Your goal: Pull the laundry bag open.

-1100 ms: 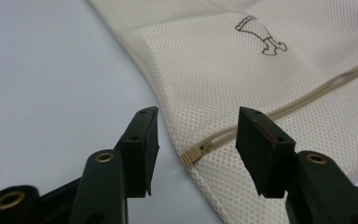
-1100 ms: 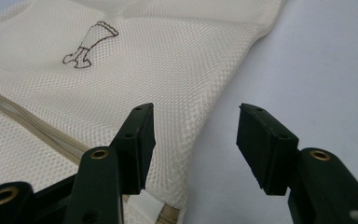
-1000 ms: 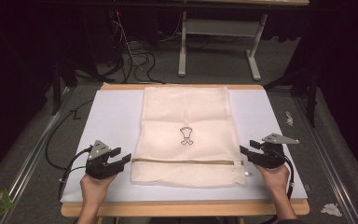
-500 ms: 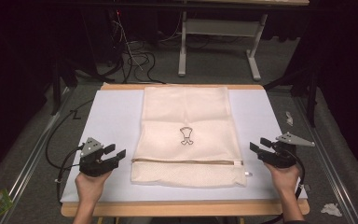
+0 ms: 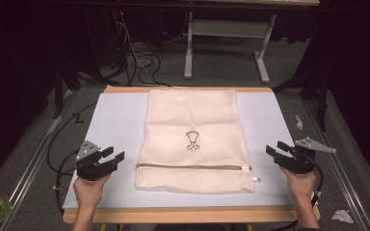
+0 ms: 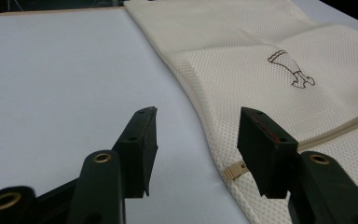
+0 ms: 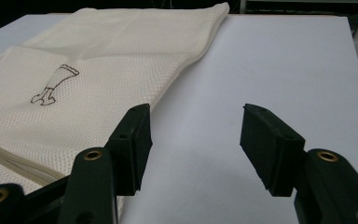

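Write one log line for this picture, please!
left gripper: open, beside mesh bag, apart | right gripper: open, beside bag, apart | bag: flat on table, zipper shut

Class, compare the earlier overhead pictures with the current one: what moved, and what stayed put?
Both tools drew outward from the mesh bag: the left tool toward the table's left edge, the right tool toward its right edge. Each is open and holds nothing. The bag, its zipper and the white table cover stayed put.
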Demonstrator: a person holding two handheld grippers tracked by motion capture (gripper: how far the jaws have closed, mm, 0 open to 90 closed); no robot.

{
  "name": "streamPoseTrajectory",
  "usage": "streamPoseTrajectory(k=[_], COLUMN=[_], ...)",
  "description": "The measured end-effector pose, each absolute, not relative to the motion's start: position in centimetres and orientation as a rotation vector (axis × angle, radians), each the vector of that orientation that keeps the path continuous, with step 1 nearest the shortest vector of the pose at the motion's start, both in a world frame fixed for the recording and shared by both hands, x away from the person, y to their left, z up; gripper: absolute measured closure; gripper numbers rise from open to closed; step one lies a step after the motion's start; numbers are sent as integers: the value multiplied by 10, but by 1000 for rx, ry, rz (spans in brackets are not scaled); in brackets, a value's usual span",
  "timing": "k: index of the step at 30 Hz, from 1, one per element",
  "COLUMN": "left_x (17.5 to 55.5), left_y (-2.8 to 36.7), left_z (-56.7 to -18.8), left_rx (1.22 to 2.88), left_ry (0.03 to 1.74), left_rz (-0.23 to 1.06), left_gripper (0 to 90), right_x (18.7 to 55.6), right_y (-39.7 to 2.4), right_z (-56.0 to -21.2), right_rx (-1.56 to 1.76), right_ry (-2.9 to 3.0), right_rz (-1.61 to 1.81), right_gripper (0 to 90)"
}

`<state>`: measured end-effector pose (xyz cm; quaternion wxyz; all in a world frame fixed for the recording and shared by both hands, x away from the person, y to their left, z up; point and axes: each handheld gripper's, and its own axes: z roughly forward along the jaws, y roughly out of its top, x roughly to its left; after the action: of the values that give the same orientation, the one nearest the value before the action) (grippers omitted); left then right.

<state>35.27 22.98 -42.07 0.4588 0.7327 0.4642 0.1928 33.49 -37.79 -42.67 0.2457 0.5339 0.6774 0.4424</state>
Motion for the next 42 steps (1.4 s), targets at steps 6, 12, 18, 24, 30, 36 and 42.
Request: streamPoseTrajectory(k=[6, 12, 18, 24, 30, 36, 42], left_x=[355, 359, 363, 367, 370, 375, 377], left_y=[235, 237, 238, 240, 241, 241, 240], left_z=[-422, -425, -426, -428, -429, -435, -438], left_rx=[1792, 1781, 1770, 1766, 1763, 1769, 1765], left_ry=[1163, 1180, 1193, 1210, 1220, 1235, 1244], left_rz=[482, 490, 500, 503, 511, 502, 507], left_gripper=[472, 471, 472, 471, 471, 471, 471], right_x=[334, 335, 336, 336, 337, 339, 343], right_y=[-384, -388, -391, -395, -398, -398, -397], right_z=[-427, -428, -431, -433, -435, -438, -441], right_rx=[1467, 1475, 1489, 1505, 1512, 1522, 1532], right_ry=[1827, 1809, 1791, 1772, 1758, 1759, 1760], right_rz=[1209, 1211, 1212, 1211, 1207, 1198, 1183], right_gripper=[440, 440, 440, 441, 441, 441, 441])
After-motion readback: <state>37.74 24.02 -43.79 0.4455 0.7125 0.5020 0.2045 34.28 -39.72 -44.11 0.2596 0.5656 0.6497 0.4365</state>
